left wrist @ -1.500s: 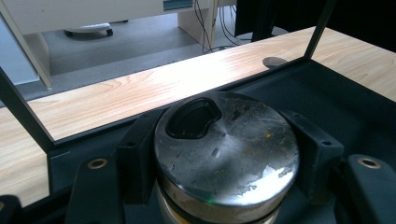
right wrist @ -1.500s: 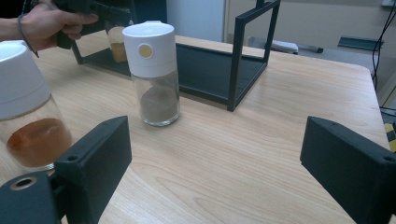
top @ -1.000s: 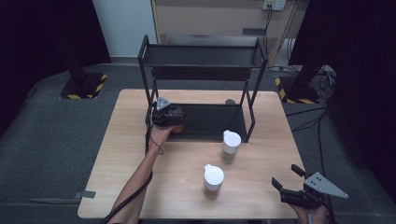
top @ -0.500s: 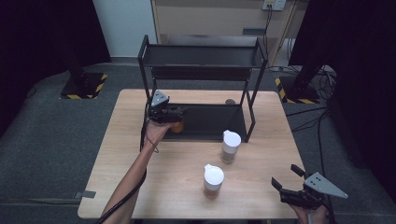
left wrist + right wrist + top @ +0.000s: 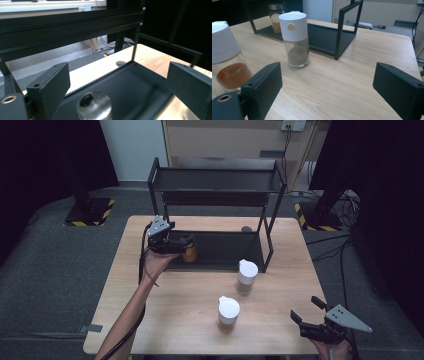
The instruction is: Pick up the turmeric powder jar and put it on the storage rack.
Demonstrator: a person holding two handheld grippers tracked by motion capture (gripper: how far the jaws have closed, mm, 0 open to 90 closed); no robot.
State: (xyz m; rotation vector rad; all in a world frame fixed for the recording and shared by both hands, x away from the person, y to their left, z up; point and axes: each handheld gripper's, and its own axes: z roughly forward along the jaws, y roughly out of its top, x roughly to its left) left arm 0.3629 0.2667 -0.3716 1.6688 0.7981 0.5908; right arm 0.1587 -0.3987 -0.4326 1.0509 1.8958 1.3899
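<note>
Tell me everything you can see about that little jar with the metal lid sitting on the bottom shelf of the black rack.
The small jar is clear glass with a round, silvery metal lid and holds an amber-orange powder filling its lower part. It stands upright on the lower tray of the black rack, near the tray's left end. The left gripper hangs just above it, jaws wide apart on either side of the lid, having just been opening; the pads do not press on it. Only the tray touches the jar.

Matt black metal rack [image 5: 220, 195] on a pale wood-grain table [image 5: 280, 285]; glass jar [image 5: 189, 254] has a shiny metal lid.
</note>
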